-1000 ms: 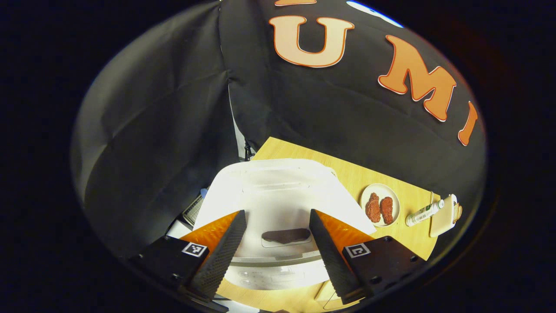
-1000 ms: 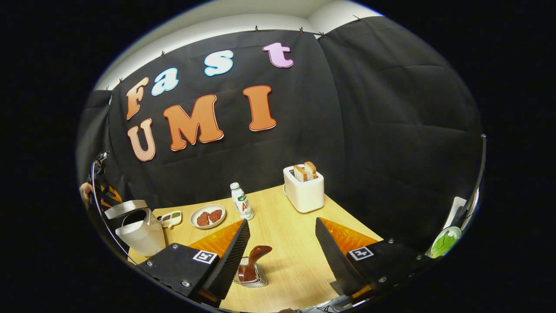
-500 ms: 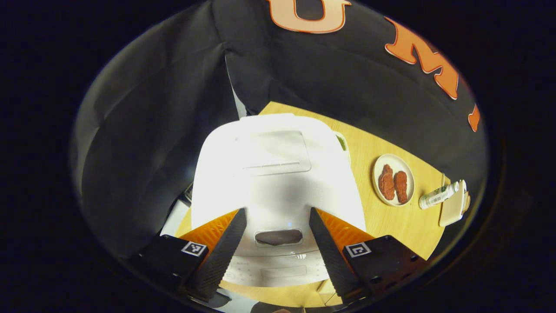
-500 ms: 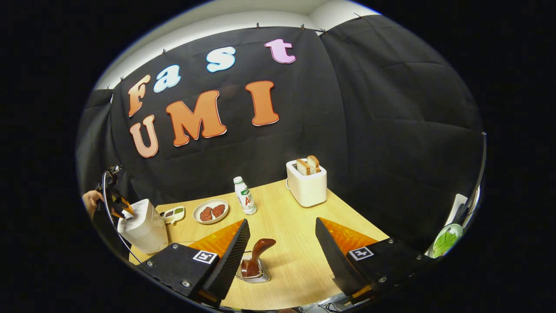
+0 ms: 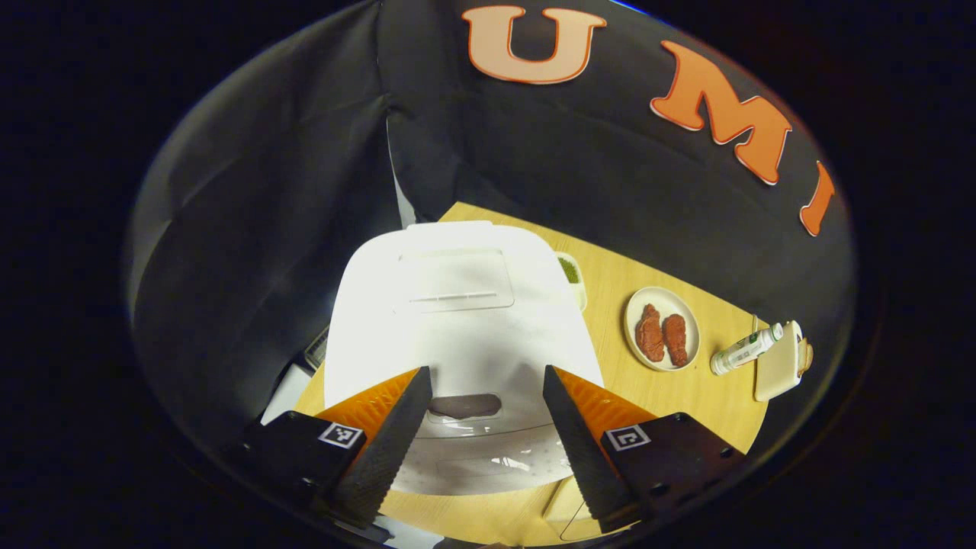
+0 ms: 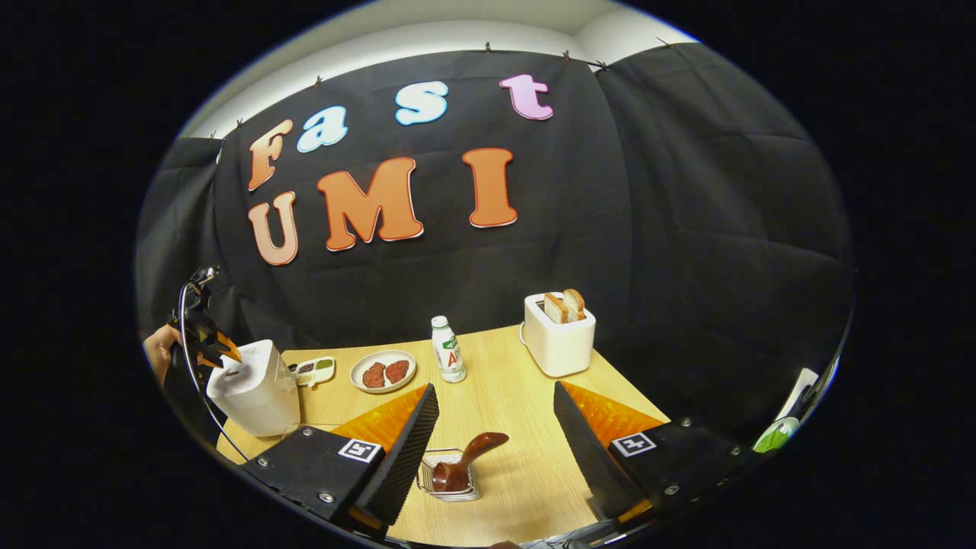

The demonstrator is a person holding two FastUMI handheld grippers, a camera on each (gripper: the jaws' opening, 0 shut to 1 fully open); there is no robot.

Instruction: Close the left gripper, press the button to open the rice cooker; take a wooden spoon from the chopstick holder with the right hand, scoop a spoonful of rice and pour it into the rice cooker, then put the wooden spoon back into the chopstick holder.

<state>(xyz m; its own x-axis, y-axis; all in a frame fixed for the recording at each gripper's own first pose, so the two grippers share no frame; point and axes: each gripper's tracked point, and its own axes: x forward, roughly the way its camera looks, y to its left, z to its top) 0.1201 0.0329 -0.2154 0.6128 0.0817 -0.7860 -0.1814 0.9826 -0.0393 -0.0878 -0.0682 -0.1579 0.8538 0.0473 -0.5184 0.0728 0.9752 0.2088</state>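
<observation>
Lid down again since a second ago, the rice cooker (image 5: 457,320) sits closed beneath the spread left gripper (image 5: 488,427), which likely must press together before pushing the button (image 5: 463,406); the right gripper (image 6: 496,450), also spread, hovers above the wooden spoon (image 6: 465,457).

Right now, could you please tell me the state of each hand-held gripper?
Left hand-held gripper: open, empty, above the rice cooker.
Right hand-held gripper: open, empty.

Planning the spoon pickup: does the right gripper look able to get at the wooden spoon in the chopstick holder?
Probably yes. The right gripper is open, and the wooden spoon leans out of the chopstick holder just ahead between its fingers, with nothing in between.
</observation>
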